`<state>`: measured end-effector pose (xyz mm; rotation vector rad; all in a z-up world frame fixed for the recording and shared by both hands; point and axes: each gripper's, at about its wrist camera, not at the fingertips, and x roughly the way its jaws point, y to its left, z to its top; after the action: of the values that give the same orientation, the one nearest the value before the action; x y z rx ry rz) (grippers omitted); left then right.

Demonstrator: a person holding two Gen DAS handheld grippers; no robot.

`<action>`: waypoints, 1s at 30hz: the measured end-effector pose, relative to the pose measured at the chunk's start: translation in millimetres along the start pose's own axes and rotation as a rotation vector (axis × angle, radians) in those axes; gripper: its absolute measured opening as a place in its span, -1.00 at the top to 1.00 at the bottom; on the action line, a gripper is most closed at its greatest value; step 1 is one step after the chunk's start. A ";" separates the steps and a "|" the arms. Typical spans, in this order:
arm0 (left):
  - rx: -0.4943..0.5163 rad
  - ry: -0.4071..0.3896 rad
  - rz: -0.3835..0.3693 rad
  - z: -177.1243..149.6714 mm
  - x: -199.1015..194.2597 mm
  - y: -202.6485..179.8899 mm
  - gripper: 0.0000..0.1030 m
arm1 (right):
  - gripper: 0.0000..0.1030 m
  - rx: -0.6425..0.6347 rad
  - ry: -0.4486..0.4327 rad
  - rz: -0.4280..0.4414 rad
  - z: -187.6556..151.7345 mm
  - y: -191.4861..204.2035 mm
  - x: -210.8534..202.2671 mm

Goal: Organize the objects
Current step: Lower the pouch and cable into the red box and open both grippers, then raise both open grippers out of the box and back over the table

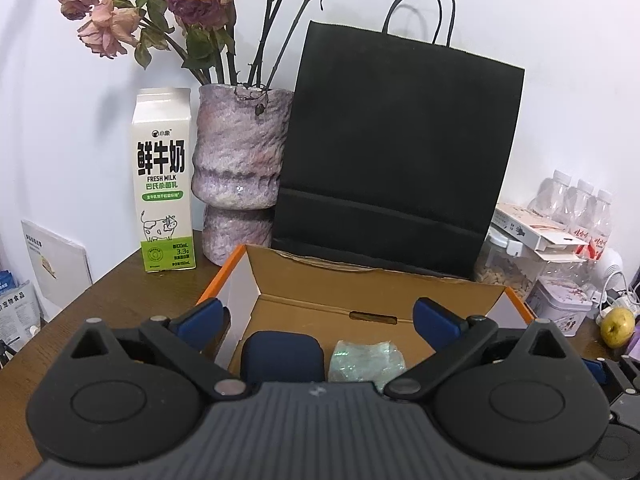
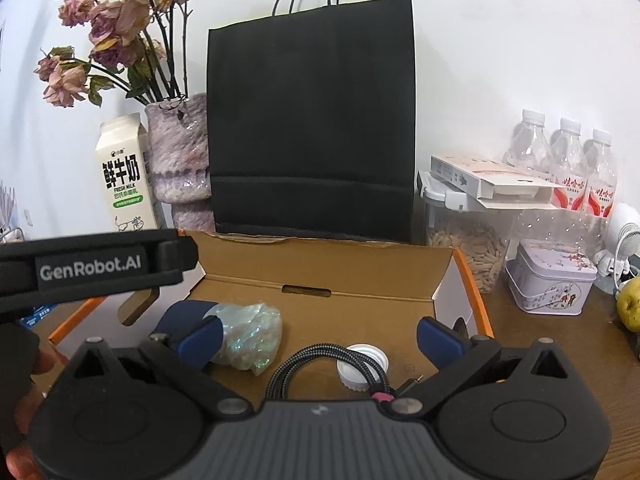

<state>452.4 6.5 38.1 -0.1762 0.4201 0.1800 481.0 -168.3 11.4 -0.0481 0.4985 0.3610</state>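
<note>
An open cardboard box (image 1: 372, 292) (image 2: 360, 276) with orange edges sits on the brown table. Inside lie a dark blue case (image 1: 282, 354) (image 2: 182, 318), a crumpled iridescent wrapper (image 1: 366, 360) (image 2: 250, 330), a braided cable (image 2: 320, 360) and a white bottle cap (image 2: 362, 362). My left gripper (image 1: 320, 320) is open and empty above the box's near left part. My right gripper (image 2: 320, 338) is open and empty above the box's near side, over the cable and cap. The left gripper's body (image 2: 92, 266) shows at the left of the right wrist view.
Behind the box stand a black paper bag (image 1: 396, 152) (image 2: 312, 120), a vase of dried roses (image 1: 236, 160) (image 2: 180, 160) and a milk carton (image 1: 164, 184) (image 2: 124, 176). At right are water bottles (image 2: 568, 160), a food container (image 2: 468, 236), a tin (image 2: 550, 280) and a green fruit (image 1: 618, 326).
</note>
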 end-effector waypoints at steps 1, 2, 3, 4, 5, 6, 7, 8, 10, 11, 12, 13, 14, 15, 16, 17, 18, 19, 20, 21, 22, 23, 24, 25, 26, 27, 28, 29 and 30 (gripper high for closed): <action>-0.002 -0.002 -0.004 0.4 -2.1 0.2 -1.00 | -1.00 -0.002 0.000 -0.001 0.3 0.3 -1.6; -0.002 -0.002 -0.007 0.8 -3.9 0.4 -1.00 | -1.00 -0.003 -0.001 0.000 0.6 0.5 -3.2; -0.003 -0.001 -0.007 1.2 -5.8 0.7 -1.00 | -1.00 -0.003 -0.001 0.002 1.1 0.4 -4.6; -0.003 0.001 -0.008 1.6 -7.8 1.2 -1.00 | -1.00 -0.001 0.001 0.007 1.4 0.5 -6.6; -0.004 0.000 -0.011 1.8 -10.1 1.8 -1.00 | -1.00 0.003 0.002 0.012 1.8 0.6 -9.0; -0.006 -0.003 -0.012 2.0 -13.0 2.4 -1.00 | -1.00 0.004 0.001 0.017 2.0 0.9 -11.4; -0.005 -0.006 -0.010 2.4 -15.8 3.0 -1.00 | -1.00 0.002 -0.001 0.019 2.3 1.7 -14.2; -0.005 -0.009 -0.010 2.9 -18.7 4.0 -1.00 | -1.00 -0.002 -0.004 0.021 2.4 2.7 -17.9; -0.007 -0.017 -0.014 3.6 -26.0 6.0 -1.00 | -1.00 -0.005 -0.013 0.025 2.9 3.6 -24.2; -0.005 -0.019 -0.017 3.7 -29.5 6.9 -1.00 | -1.00 -0.006 -0.018 0.027 2.9 4.1 -28.4; -0.004 -0.022 -0.021 3.6 -34.0 7.4 -1.00 | -1.00 -0.007 -0.022 0.030 2.9 4.6 -32.3; -0.002 -0.025 -0.025 3.3 -38.0 7.6 -1.00 | -1.00 -0.008 -0.027 0.032 2.6 5.1 -36.5; 0.000 -0.030 -0.028 2.8 -42.3 7.7 -1.00 | -1.00 -0.011 -0.033 0.035 2.1 5.7 -40.8; 0.002 -0.036 -0.032 2.0 -47.5 8.1 -1.00 | -1.00 -0.012 -0.037 0.036 1.4 6.0 -44.8; 0.003 -0.041 -0.035 1.4 -51.7 8.6 -1.00 | -1.00 -0.015 -0.040 0.036 0.6 6.5 -48.8; 0.006 -0.046 -0.040 0.9 -56.6 9.1 -1.00 | -1.00 -0.017 -0.043 0.036 -0.9 7.0 -53.1; 0.012 -0.050 -0.046 0.1 -61.9 9.6 -1.00 | -1.00 -0.018 -0.044 0.036 -2.1 6.9 -56.5; 0.014 -0.054 -0.048 -0.3 -66.0 10.1 -1.00 | -1.00 -0.020 -0.044 0.036 -3.5 7.2 -59.8; 0.016 -0.057 -0.048 -1.2 -70.3 11.0 -1.00 | -1.00 -0.021 -0.044 0.037 -5.4 7.4 -63.5; 0.020 -0.060 -0.051 -2.2 -74.8 11.7 -1.00 | -1.00 -0.022 -0.043 0.037 -7.3 7.7 -67.2; 0.023 -0.064 -0.055 -3.2 -79.4 12.5 -1.00 | -1.00 -0.025 -0.043 0.039 -9.3 8.0 -71.0; 0.025 -0.067 -0.057 -4.3 -83.7 13.1 -1.00 | -1.00 -0.028 -0.044 0.041 -11.4 8.6 -75.4; 0.027 -0.069 -0.058 -5.8 -88.4 14.0 -1.00 | -1.00 -0.030 -0.045 0.043 -13.3 9.3 -79.6; 0.030 -0.071 -0.059 -7.4 -92.8 14.7 -1.00 | -1.00 -0.032 -0.046 0.045 -15.3 9.5 -83.6; 0.032 -0.071 -0.059 -8.9 -96.5 15.8 -1.00 | -1.00 -0.034 -0.048 0.046 -17.1 10.0 -88.0; 0.035 -0.071 -0.060 -10.8 -100.8 16.6 -1.00 | -1.00 -0.035 -0.050 0.048 -18.3 10.6 -92.1; 0.038 -0.071 -0.062 -12.6 -104.4 17.0 -1.00 | -1.00 -0.037 -0.052 0.050 -20.3 11.1 -97.1; 0.043 -0.070 -0.064 -14.6 -108.2 17.6 -1.00 | -1.00 -0.039 -0.054 0.051 -22.0 11.6 -101.4; 0.049 -0.069 -0.066 -16.5 -111.7 18.0 -1.00 | -1.00 -0.040 -0.056 0.052 -23.8 12.2 -105.1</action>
<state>342.0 5.3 67.6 -0.1346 0.3497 0.1106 380.0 -194.4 41.1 -0.0641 0.4381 0.4218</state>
